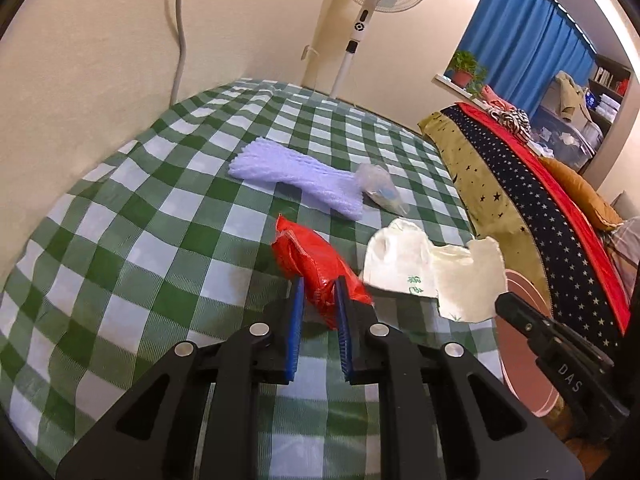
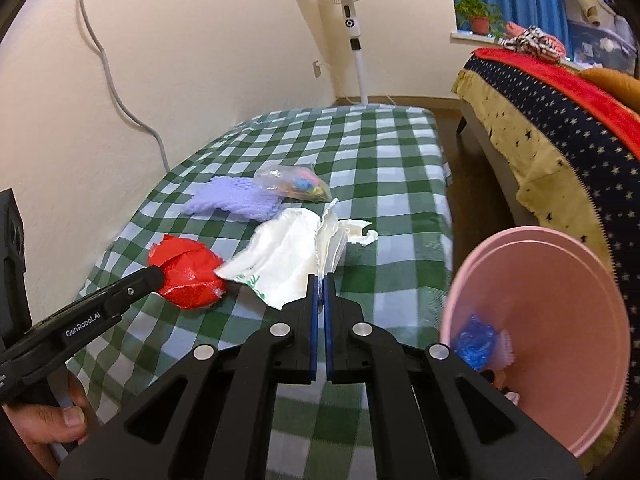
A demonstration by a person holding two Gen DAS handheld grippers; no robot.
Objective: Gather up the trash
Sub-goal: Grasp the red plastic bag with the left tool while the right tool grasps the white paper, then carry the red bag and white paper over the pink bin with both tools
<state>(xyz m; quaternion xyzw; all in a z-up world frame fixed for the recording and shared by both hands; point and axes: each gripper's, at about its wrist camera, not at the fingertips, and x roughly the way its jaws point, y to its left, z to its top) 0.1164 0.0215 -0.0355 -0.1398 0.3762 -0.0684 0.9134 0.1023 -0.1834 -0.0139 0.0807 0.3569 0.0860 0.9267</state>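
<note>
My left gripper (image 1: 319, 285) is shut on a red plastic bag (image 1: 310, 260), held just above the green checked bedcover (image 1: 120, 216); the bag also shows in the right wrist view (image 2: 188, 276). My right gripper (image 2: 321, 280) is shut on a white plastic bag (image 2: 288, 256), which also shows in the left wrist view (image 1: 432, 268). A purple foam net (image 1: 296, 176) and a clear bag with coloured bits (image 1: 380, 188) lie farther back on the cover. A pink bin (image 2: 560, 320) stands at the right, with blue trash (image 2: 476, 340) inside.
A standing fan (image 2: 348, 0) is by the far wall. A bed with starred and red covers (image 2: 560, 128) runs along the right. A grey cable (image 2: 104, 68) hangs down the wall. A potted plant (image 2: 478, 14) sits on the sill.
</note>
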